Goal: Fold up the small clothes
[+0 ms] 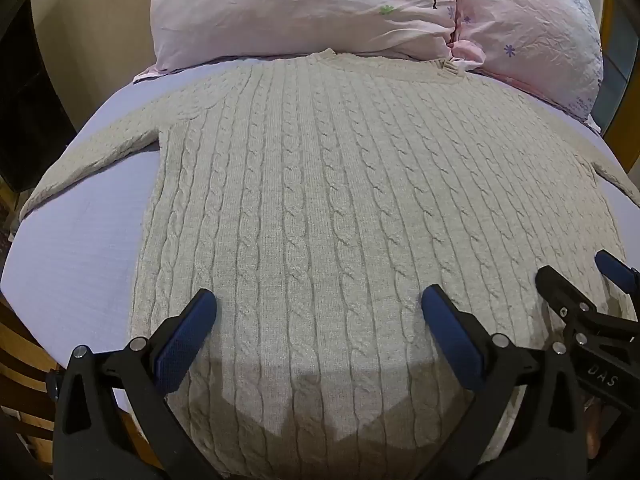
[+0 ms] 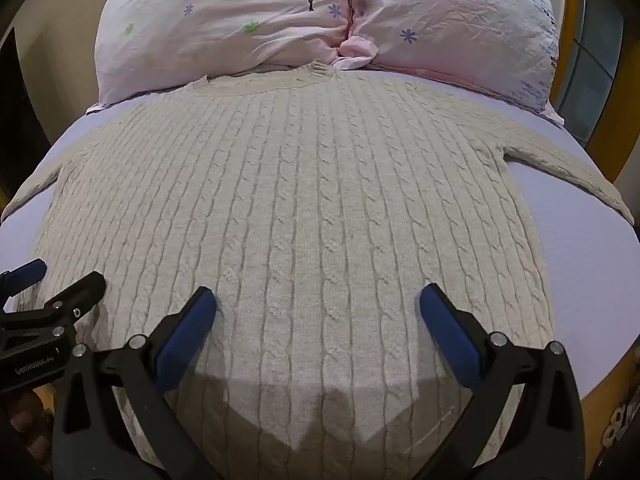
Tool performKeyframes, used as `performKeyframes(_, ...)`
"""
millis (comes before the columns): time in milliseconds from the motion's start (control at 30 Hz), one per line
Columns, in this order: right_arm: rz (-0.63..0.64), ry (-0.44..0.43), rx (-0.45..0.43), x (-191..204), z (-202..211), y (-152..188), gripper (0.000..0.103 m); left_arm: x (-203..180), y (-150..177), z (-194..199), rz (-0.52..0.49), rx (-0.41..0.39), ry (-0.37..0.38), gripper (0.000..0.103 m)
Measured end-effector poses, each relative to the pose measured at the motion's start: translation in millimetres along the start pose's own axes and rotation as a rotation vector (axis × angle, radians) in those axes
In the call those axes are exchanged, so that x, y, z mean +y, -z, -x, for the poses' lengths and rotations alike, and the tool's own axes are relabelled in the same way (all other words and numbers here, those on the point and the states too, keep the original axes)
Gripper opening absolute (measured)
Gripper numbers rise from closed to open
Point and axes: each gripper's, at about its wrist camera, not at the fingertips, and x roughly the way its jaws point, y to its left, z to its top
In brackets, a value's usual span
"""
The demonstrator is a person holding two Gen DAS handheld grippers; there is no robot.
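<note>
I'm over the bed [image 1: 72,248] with both tools out in front of me. The cream cable-knit sweater [image 1: 320,200] lies flat on the lilac sheet, collar [image 1: 328,56] up against the pink flowered pillows [image 1: 304,8], hem nearest me. Its left sleeve [image 1: 92,152] runs out sideways toward the bed's edge; from my right wrist camera the right sleeve [image 2: 568,176] does the same on the other side.

My left gripper [image 1: 319,312] hangs above the lower part of the sweater, blue pads [image 1: 182,344] spread wide, nothing between them. My right gripper [image 2: 318,312] is just the same: jaws wide apart, nothing held, poised over the knit near the hem. Each tool peeks into the other's view at the frame edge, so they sit side by side. Their shadows fall on the fabric just beneath the fingers.
</note>
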Motion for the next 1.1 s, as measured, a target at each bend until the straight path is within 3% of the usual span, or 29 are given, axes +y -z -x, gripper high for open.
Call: performKeyframes(1100, -0.001, -0.001, -0.005, -1.4, 1.7, -1.7, 0.101, 0.0, 0.0, 0.0, 0.000, -0.001, 0.000, 0.102)
